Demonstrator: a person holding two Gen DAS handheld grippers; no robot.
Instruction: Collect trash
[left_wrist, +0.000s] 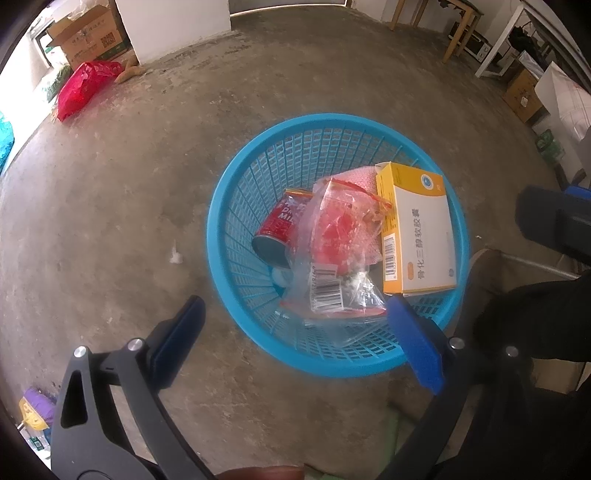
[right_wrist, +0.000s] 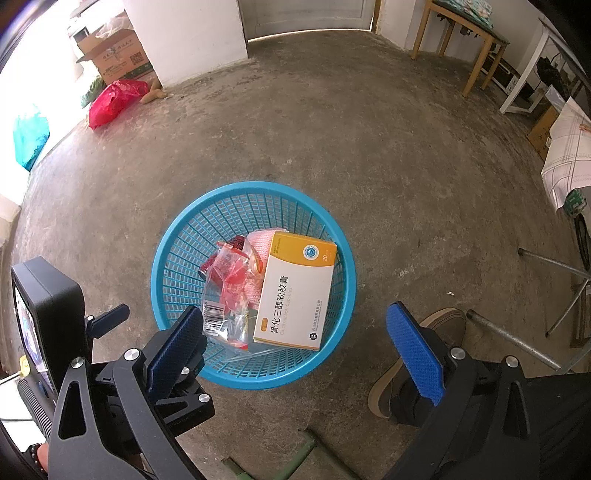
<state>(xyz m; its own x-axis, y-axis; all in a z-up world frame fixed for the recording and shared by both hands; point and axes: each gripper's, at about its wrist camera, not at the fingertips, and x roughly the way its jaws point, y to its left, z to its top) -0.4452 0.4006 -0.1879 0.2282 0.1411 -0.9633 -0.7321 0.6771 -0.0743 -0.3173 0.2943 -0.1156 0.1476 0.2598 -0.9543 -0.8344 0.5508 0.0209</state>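
Hovering spread apart and empty, both hand-held grippers (left_wrist: 295, 332) (right_wrist: 295, 341) frame the trash-filled blue basket (left_wrist: 236, 206) (right_wrist: 166, 258) below.

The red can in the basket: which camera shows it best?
The left wrist view. There the red can lies on its side in the blue basket, label and open end visible. In the right wrist view only a dark red sliver shows behind the clear plastic bag.
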